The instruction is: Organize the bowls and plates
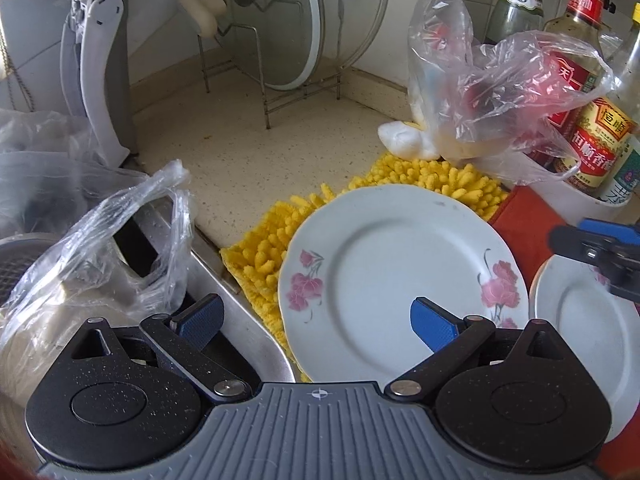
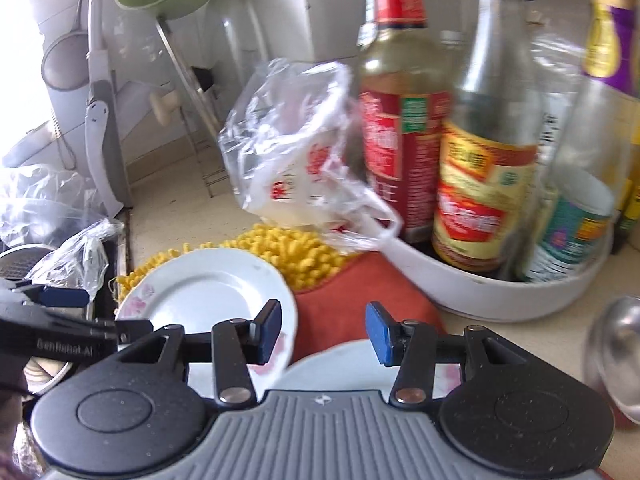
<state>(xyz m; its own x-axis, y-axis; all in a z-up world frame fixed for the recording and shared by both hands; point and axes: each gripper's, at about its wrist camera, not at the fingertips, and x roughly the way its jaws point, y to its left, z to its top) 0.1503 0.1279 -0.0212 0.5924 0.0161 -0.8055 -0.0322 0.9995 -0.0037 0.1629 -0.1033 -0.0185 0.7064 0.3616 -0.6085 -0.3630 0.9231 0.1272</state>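
Left view, left claw [image 1: 318,322]: wide open, holding nothing.
Left view, flowered plate [image 1: 400,276]: on the yellow mat [image 1: 260,256] on the worktop [image 1: 248,160].
Right view, right claw [image 2: 322,330]: open, empty, above a second plate [image 2: 340,368].

Counter's pretty cluttered: a yellow mop pad [image 1: 276,248] lies flat beside a red cloth [image 1: 524,216], and a clear bag [image 1: 480,92] slumps against the bottles [image 2: 480,160], which stand in a white tray [image 2: 516,292]. Glass lids [image 1: 304,28] lean upright in a wire rack [image 1: 272,92] by the tiled wall (another crumpled bag [image 1: 100,240] sits by the sink rim [image 1: 248,332]).
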